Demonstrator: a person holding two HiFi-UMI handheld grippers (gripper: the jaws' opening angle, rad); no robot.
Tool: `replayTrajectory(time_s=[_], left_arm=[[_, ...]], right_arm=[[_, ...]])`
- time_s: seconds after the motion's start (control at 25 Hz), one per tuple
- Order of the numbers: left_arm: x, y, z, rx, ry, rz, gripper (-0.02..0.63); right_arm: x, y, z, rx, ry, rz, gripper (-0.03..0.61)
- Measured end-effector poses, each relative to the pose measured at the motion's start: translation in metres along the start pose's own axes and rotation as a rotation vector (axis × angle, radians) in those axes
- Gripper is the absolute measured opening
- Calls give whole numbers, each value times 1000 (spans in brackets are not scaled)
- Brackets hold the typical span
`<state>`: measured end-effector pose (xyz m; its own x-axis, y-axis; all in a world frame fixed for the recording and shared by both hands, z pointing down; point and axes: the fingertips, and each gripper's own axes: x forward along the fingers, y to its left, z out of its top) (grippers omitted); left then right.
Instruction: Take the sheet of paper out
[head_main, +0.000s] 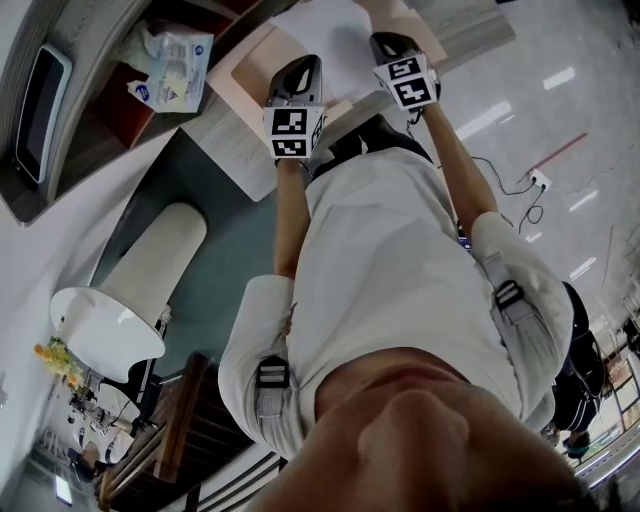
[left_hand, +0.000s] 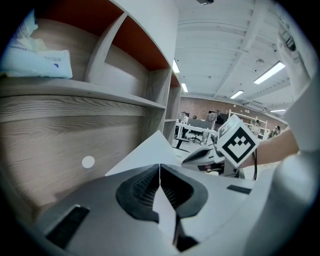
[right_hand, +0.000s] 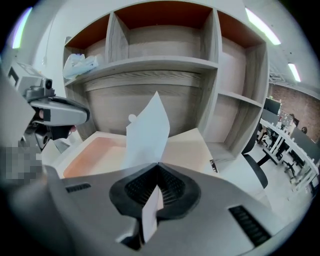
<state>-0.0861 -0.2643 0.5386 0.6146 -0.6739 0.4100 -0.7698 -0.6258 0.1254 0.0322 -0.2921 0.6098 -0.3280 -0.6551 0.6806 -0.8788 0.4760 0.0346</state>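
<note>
A white sheet of paper hangs between both grippers above an open peach-coloured box on the desk. My left gripper is shut on the sheet's left edge, and the paper runs out from its closed pads. My right gripper is shut on the other side, where the sheet stands up bent in front of the jaws. The box lies below with its flap open to the right. Each gripper shows in the other's view: right gripper, left gripper.
A wooden shelf unit with red-backed compartments rises behind the box. A tissue pack lies on its left shelf. A dark-framed screen stands at the far left. A white cylindrical object stands on the floor beside the desk.
</note>
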Motion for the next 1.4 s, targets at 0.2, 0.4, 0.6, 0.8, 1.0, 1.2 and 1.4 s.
replayTrajectory(time_s=[0.2, 0.4, 0.6, 0.8, 1.0, 1.2, 1.4], left_arm=[[-8, -4, 16, 12, -32, 2, 23], [-17, -9, 34, 21, -64, 5, 23], [-27, -13, 48, 26, -92, 14, 23], [-38, -17, 59, 29, -107, 32, 23], [-53, -16, 73, 25, -135, 55, 23], [-68, -14, 90, 29, -166, 80, 23], [-81, -14, 110, 45, -190, 102, 23]], right_arm=[[-20, 2, 18, 5, -56, 0, 21], [-43, 6, 36, 4, -109, 10, 20], [-66, 12, 52, 2, -165, 24, 20], [-89, 21, 71, -9, -226, 38, 21], [-111, 29, 88, -27, -272, 53, 21], [-135, 34, 109, -39, -332, 53, 20], [-157, 41, 130, -44, -390, 67, 20]])
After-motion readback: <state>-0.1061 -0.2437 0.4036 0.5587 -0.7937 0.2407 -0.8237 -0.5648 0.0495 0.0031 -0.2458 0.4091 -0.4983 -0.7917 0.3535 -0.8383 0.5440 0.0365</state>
